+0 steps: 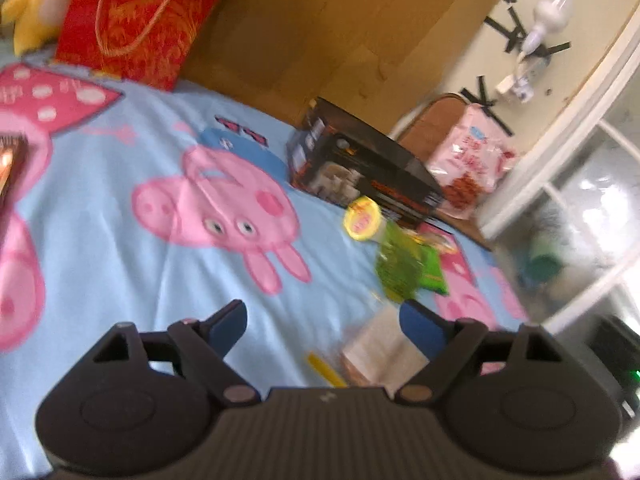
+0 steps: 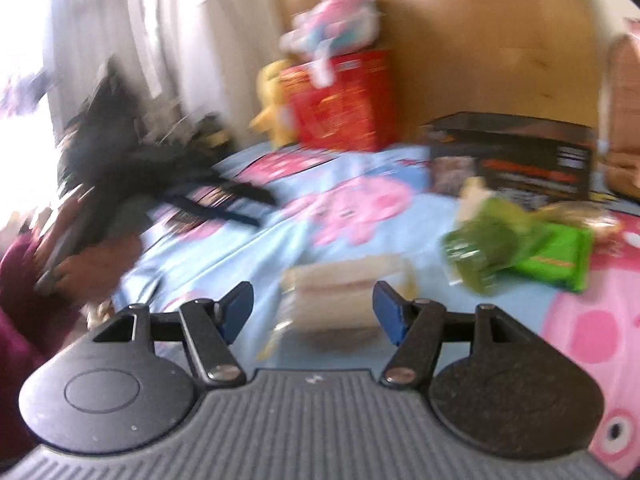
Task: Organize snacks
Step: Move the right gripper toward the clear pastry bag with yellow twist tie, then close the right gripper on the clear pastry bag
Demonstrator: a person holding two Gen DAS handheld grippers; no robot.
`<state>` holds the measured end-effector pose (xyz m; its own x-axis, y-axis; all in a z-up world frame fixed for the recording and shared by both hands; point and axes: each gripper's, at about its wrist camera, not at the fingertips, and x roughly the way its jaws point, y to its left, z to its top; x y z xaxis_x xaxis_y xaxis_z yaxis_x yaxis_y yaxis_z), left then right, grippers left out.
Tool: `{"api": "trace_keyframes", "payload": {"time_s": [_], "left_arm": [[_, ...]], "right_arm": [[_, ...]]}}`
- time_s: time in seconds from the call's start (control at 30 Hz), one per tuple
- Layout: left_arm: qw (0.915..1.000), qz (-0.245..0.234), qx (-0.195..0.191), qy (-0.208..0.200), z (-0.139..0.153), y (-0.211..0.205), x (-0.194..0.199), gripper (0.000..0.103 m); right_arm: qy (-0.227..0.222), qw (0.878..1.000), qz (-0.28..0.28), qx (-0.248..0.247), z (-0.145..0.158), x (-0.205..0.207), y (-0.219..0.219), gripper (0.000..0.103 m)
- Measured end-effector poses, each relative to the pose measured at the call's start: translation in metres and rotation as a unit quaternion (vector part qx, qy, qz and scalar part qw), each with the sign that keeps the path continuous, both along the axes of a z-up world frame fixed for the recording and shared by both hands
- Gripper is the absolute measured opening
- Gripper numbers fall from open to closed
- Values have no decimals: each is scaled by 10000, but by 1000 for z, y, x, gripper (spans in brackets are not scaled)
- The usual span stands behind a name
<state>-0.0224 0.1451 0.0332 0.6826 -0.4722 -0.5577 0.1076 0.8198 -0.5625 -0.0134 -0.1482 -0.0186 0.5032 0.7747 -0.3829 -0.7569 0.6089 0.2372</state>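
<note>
My left gripper (image 1: 324,324) hangs open over the blue cartoon-pig bedsheet (image 1: 120,184) with nothing between its fingers. A pale clear-wrapped snack pack (image 1: 380,352) lies just inside its right finger. Beyond it are green snack bags (image 1: 404,268) and a yellow-lidded snack (image 1: 362,218). In the right wrist view my right gripper (image 2: 314,314) stands open around the near end of the pale pack (image 2: 344,292); blur hides whether the pads touch it. The green bags (image 2: 504,248) lie to its right. The left gripper (image 2: 258,208) shows as a dark blur at the left.
A black snack box (image 1: 360,176) lies at the back of the bed. A pink bag (image 1: 472,160) sits on a chair behind it. A red gift bag (image 1: 136,20) and a yellow plush (image 1: 32,12) stand at the headboard. A person's hand and dark red sleeve (image 2: 24,280) are at the left.
</note>
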Motion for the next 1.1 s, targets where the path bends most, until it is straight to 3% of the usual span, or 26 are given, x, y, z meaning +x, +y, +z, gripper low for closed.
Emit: {"api": "trace_keyframes", "payload": {"time_s": [0.1,0.17,0.37,0.47,0.67,0.87,1.1], "left_arm": [[9984,-356,-409,168,-9,-5,-11,86],[9966,-525,-570,263,-15,-12,-14,86],[9945,-691,-638,468,-26,-35,-1,88],[9943,-690,-470,656,-34,-46,9,75],[9964,-656,-188,512,-30,-42,5,76],[9977,-583,-179,307,-23,-33,1,84],[9971,-706,42,271,-22,-41,7,79]], "right_arm": [[273,9993,-246,103,-3,19,-6,68],[225,9995,-196,-38,-9,22,-3,69],[-11,9976,327,-605,-24,23,12,78],[196,9969,433,-624,-30,18,15,78],[-89,9946,819,-631,-25,-23,21,77],[-394,9937,174,-1030,-28,-24,18,76],[-627,9915,-83,-1141,-31,-21,32,76]]}}
